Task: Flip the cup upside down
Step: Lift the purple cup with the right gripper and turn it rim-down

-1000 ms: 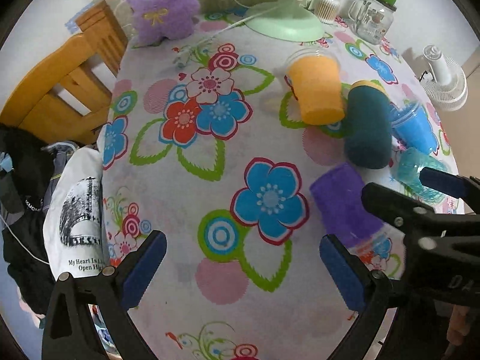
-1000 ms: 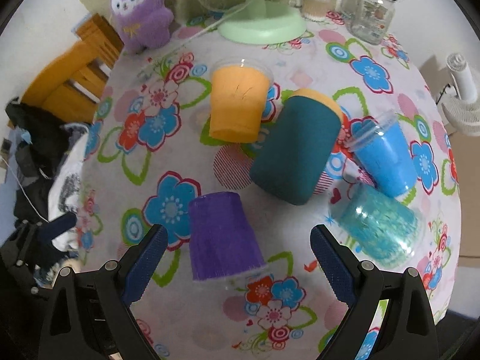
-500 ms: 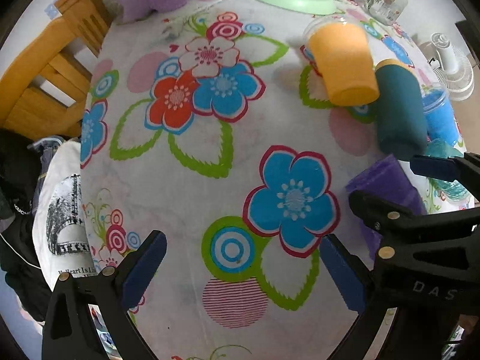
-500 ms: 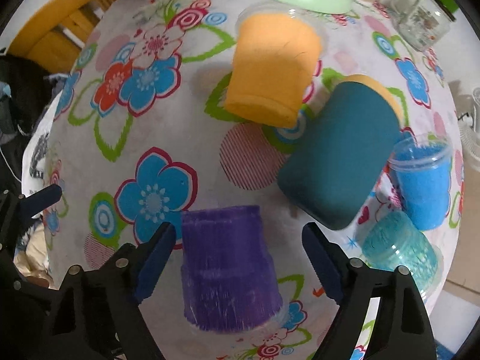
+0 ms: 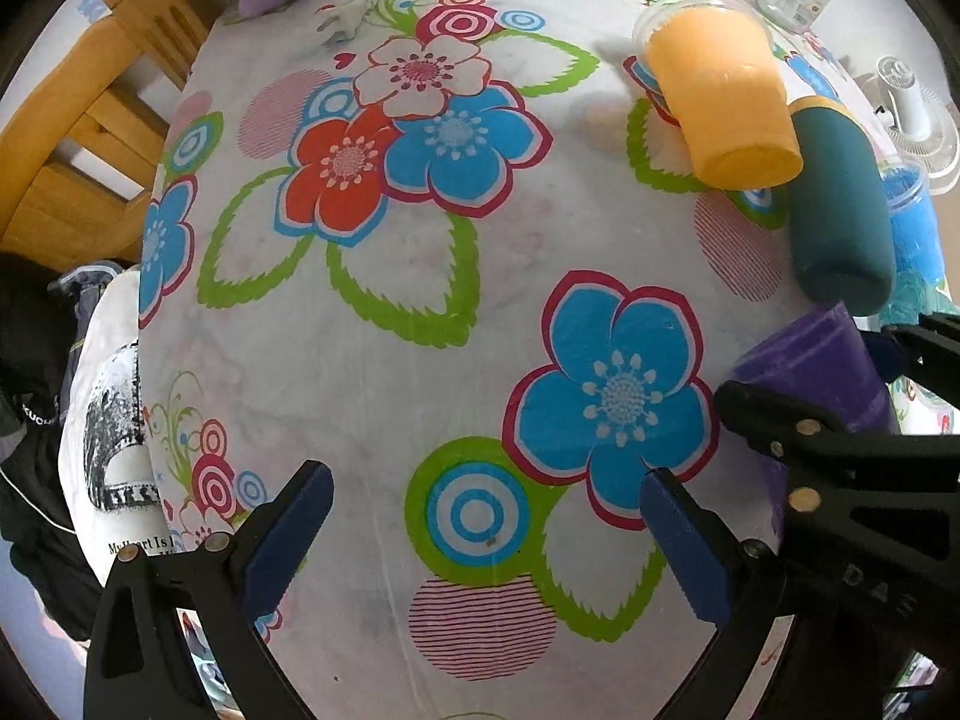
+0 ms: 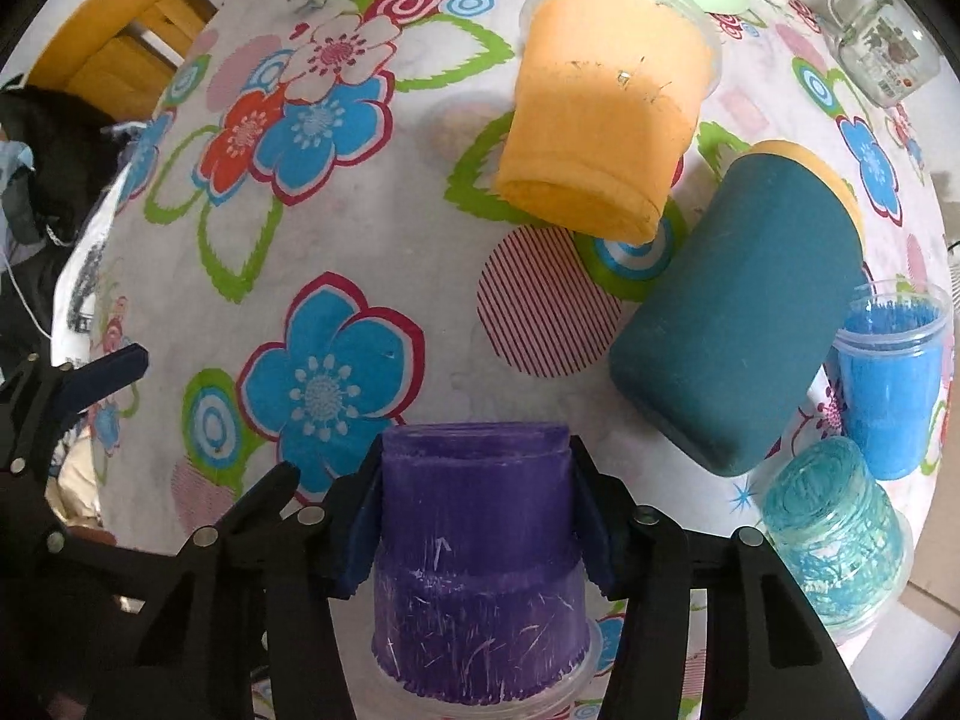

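On the floral tablecloth, the right gripper is clamping the purple cup, its rim partly cut off below, while the left gripper is hovering wide open, holding nothing.

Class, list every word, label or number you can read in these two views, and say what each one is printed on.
"DAS": raised letters on the black body of the right tongs, seen from the left wrist.
"My Heart Is L...": cut-off print on the white T-shirt beside the table.
"KUCH...": partly visible lettering on the dark garment.
Glass jar: its label is too blurred to read.
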A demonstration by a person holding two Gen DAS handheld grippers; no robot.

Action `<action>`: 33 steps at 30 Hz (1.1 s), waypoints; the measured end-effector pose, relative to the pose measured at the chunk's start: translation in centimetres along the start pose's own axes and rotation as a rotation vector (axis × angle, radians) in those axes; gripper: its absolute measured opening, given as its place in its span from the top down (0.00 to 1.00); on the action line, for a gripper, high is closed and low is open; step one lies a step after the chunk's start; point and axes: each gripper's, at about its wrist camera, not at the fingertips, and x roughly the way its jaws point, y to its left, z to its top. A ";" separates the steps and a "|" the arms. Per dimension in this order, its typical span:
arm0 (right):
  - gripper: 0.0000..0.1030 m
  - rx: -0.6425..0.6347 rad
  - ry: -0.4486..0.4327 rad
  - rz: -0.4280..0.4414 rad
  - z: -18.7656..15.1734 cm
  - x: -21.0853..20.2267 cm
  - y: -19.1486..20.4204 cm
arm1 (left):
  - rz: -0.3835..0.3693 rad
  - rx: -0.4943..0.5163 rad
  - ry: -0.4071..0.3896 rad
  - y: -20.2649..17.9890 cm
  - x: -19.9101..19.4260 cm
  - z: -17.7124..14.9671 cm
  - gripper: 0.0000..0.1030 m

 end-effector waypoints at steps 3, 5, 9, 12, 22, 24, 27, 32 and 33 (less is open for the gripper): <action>0.45 0.000 -0.023 0.002 -0.2 -0.7 -0.1 | -0.005 -0.009 -0.005 0.1 -0.4 0.1 0.00; 0.45 0.004 -0.038 0.008 -0.1 -1.2 -0.6 | -0.008 -0.010 -0.009 0.1 -0.7 0.1 0.00; 0.45 0.012 -0.071 0.016 -1.0 -3.2 -1.9 | 0.000 -0.012 -0.028 -0.6 -2.2 -0.1 0.00; 0.45 0.017 -0.099 0.025 -1.6 -4.8 -2.7 | -0.001 -0.021 -0.041 -1.2 -3.3 -0.5 0.00; 0.45 0.011 -0.210 0.060 -6.2 -9.0 -3.6 | 0.040 -0.037 -0.095 -4.1 -7.1 -2.3 0.00; 0.45 0.004 -0.233 0.066 -7.1 -10.0 -3.8 | 0.041 -0.045 -0.108 -4.9 -8.2 -3.1 0.00; 0.45 -0.007 -0.262 0.069 -8.2 -11.1 -4.3 | 0.046 -0.051 -0.127 -5.9 -9.3 -3.7 0.00; 0.45 -0.015 -0.337 0.080 -10.5 -13.7 -5.8 | 0.034 -0.078 -0.168 -7.8 -11.6 -5.0 0.00; 0.45 -0.018 -0.353 0.083 -10.9 -14.2 -6.1 | 0.035 -0.084 -0.175 -8.1 -11.8 -5.1 0.00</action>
